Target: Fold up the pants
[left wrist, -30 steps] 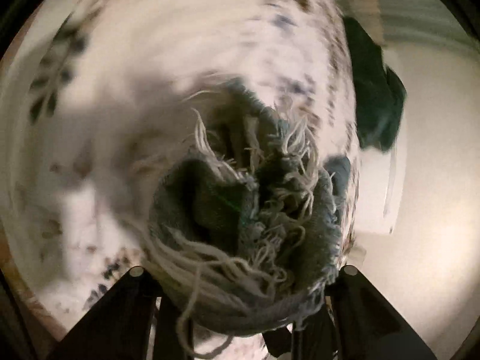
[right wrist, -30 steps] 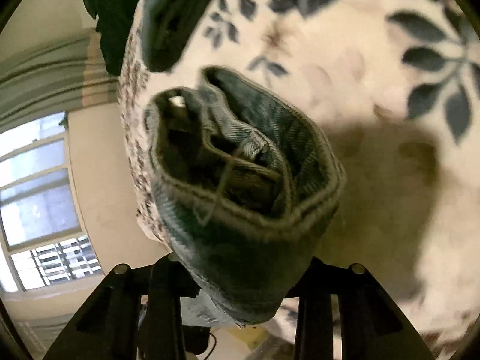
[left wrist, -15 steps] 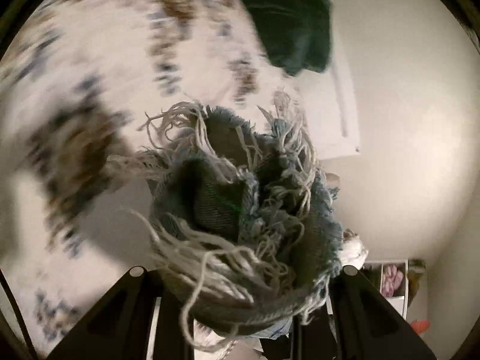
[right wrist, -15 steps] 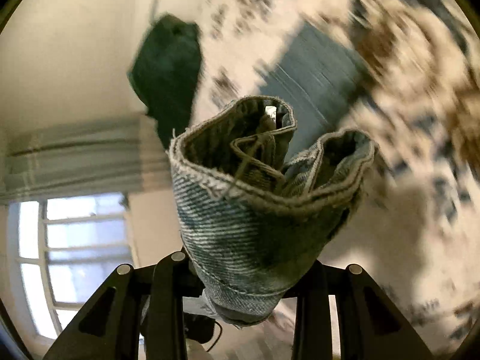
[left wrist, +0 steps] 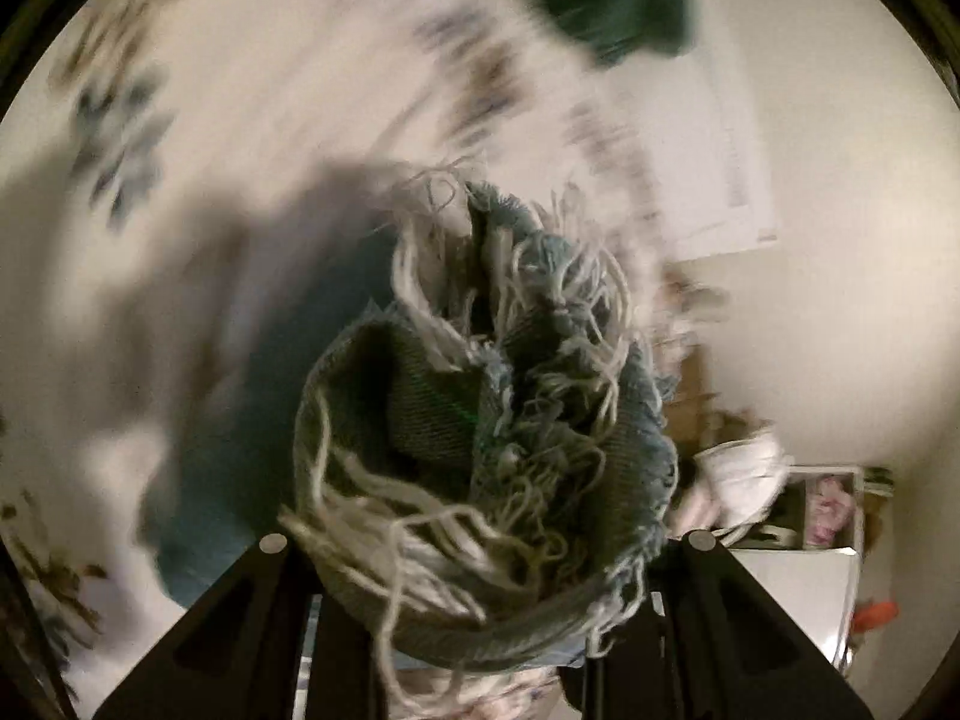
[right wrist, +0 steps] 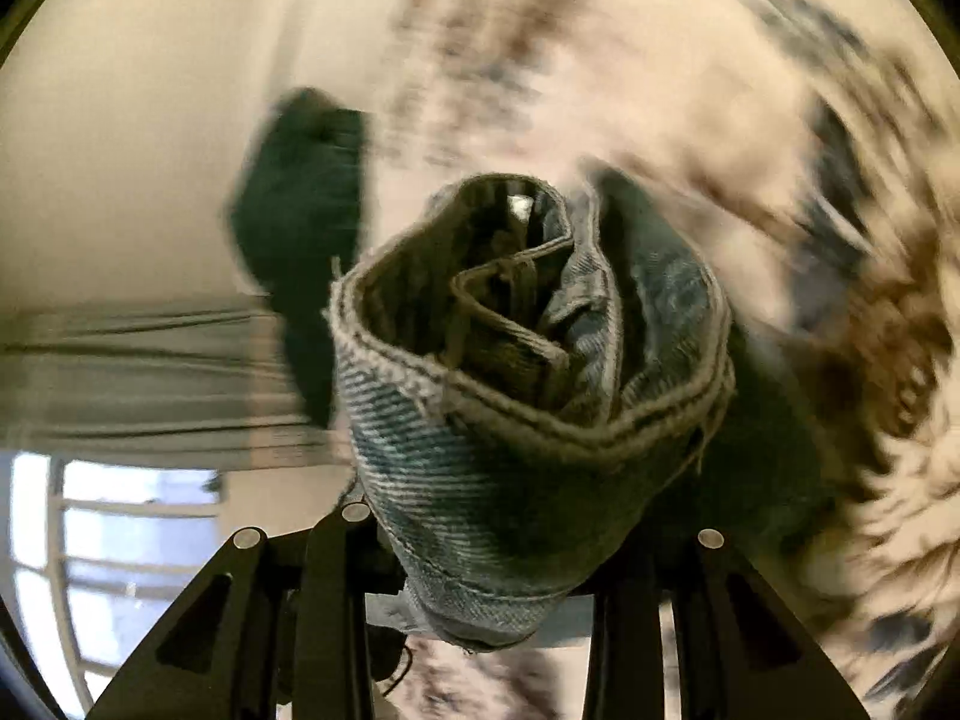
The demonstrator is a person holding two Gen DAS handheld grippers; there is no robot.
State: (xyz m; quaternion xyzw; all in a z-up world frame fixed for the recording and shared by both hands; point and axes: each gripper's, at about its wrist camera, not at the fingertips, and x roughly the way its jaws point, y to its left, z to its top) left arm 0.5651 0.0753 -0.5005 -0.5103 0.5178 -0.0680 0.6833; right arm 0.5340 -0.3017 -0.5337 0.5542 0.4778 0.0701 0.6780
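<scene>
The left tool (left wrist: 480,546) is clamped on the frayed hem end (left wrist: 492,420) of a pair of blue jeans, the bunched denim and its loose pale threads filling the gap between the two black fingers and spilling toward twelve o'clock in the left wrist view. The right tool (right wrist: 480,546) is closed on the stitched waistband end (right wrist: 528,360), a thick roll of denim with its seamed edge curling round and a small metal button or rivet just showing near twelve o'clock of the bundle. Gripping the two far ends at once looks deliberate: with hem in one tool and waistband in the other, the garment can be lifted and one end carried over to meet the other, halving its length. Both views are smeared by motion, so the jeans appear to be in the air above the floral bedspread (left wrist: 240,120), which spreads from nine to twelve o'clock in the left view and from twelve to four o'clock in the right. A blue patch at about eight o'clock in the left view may be the rest of the jeans hanging below, though the blur leaves that uncertain. A dark green garment (right wrist: 300,192) lies at the bed's edge, at ten o'clock in the right view, well apart from the jeans. The fold itself is, by my reading, not yet laid down.
</scene>
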